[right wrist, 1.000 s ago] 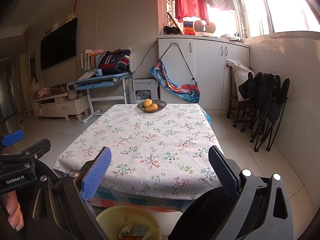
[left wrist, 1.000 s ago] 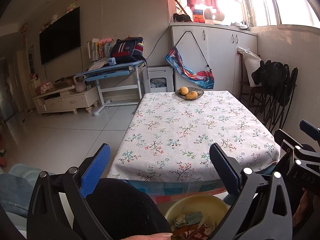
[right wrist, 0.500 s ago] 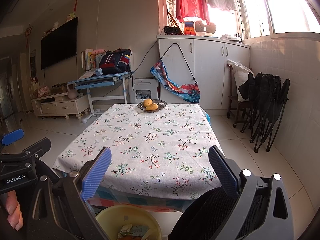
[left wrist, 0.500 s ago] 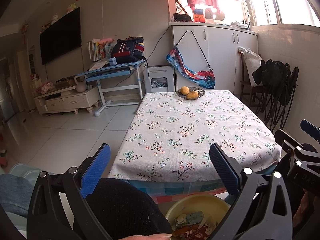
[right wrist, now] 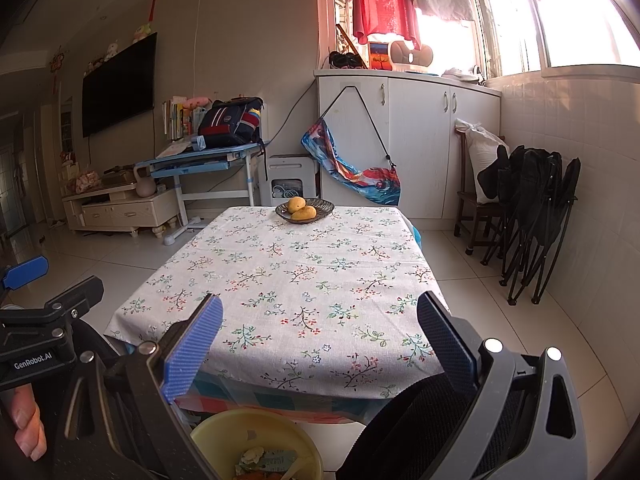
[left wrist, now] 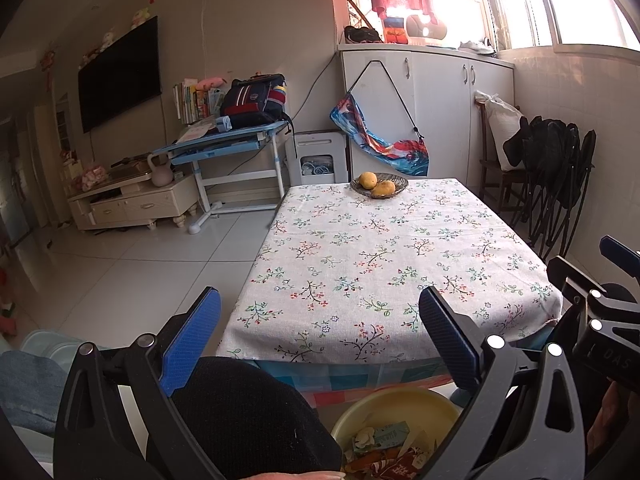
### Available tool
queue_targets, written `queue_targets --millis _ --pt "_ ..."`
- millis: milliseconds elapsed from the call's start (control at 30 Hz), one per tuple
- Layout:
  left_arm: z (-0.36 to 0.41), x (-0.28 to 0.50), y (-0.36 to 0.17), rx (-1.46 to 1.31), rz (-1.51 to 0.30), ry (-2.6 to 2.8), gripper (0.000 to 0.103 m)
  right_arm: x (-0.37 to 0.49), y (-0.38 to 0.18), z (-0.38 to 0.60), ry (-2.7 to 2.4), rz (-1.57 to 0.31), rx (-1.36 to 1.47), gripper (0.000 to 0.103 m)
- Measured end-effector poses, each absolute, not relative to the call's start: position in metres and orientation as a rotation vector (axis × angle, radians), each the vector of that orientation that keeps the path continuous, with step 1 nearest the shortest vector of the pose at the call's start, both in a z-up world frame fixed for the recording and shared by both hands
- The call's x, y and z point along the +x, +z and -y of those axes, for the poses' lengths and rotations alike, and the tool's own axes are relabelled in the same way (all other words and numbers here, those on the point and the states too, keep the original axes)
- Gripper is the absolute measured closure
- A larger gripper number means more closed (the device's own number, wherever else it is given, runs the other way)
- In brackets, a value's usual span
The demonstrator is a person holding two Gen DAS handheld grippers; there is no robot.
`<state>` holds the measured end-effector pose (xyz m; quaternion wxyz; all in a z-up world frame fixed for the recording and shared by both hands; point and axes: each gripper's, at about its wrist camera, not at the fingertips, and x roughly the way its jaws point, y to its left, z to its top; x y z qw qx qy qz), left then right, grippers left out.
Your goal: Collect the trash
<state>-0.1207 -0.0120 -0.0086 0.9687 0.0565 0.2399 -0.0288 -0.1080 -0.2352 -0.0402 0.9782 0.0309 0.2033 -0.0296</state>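
A yellow bin [left wrist: 394, 408] stands on the floor below the table's near edge, holding several wrappers and scraps [left wrist: 384, 446]; it also shows in the right wrist view [right wrist: 260, 428] with its trash [right wrist: 264, 460]. My left gripper [left wrist: 320, 340] is open and empty, held above the bin before the table. My right gripper [right wrist: 320, 338] is open and empty too, beside the left one. Each gripper shows at the edge of the other's view. The flowered tablecloth [left wrist: 384, 256] shows no loose trash.
A dish with two yellow fruits [left wrist: 379, 186] sits at the table's far edge. Folded black chairs [right wrist: 532, 216] lean on the right wall. A blue desk with a backpack [left wrist: 240, 136], a TV cabinet [left wrist: 128, 200] and white cupboards [right wrist: 404, 140] stand behind.
Both grippers have stayed open and nearly still; the views have shifted only slightly.
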Motion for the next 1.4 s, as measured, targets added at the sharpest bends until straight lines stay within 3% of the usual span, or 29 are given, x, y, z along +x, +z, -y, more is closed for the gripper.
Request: queue_targets --millis 1400 --pt "0.015 -0.1275 -0.0073 0.132 -0.462 -0.067 0.007 -0.1092 -0.04 0.2404 -0.059 -0.409 0.06 0.009"
